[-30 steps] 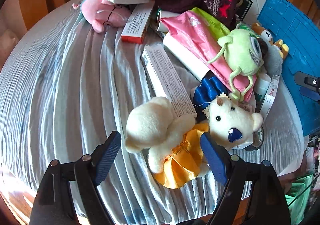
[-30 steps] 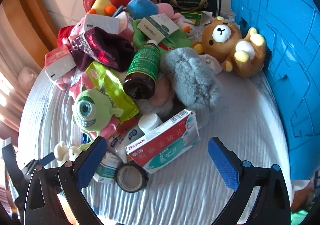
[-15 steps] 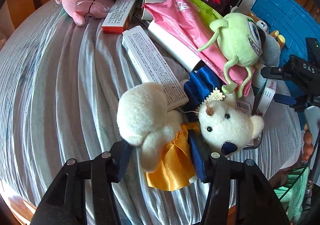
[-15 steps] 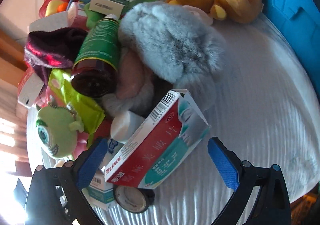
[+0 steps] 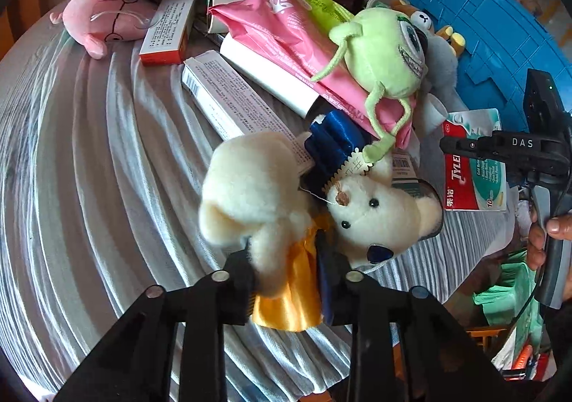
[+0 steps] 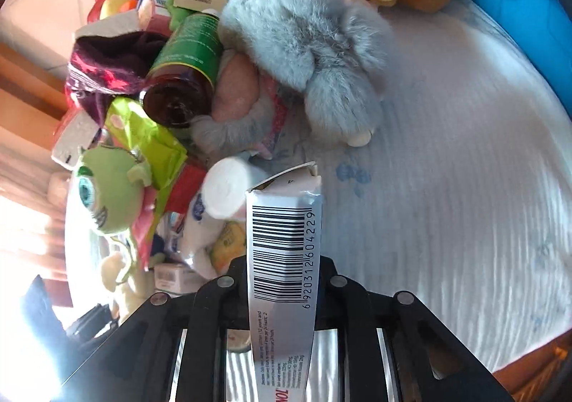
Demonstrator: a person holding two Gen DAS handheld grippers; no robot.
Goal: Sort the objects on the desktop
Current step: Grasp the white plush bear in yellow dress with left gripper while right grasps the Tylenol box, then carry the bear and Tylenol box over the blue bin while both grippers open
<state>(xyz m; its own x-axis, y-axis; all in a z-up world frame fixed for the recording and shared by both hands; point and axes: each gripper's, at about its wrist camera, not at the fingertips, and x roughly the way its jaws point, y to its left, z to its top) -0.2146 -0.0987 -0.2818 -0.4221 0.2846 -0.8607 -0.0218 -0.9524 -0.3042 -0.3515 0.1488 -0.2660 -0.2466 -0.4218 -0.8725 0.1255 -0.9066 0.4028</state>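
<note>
i'm clamping my left gripper (image 5: 286, 273) on the cream teddy bear (image 5: 286, 202) and my right gripper (image 6: 282, 280) on the tylenol box (image 6: 284, 248)

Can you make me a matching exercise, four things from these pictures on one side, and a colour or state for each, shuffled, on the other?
1 cream teddy bear
2 Tylenol box
3 brown glass bottle
4 one-eyed plush

A lying on its side in the pile
B green
C clamped by the left gripper
D clamped by the right gripper

Pairs: 1-C, 2-D, 3-A, 4-B
</note>
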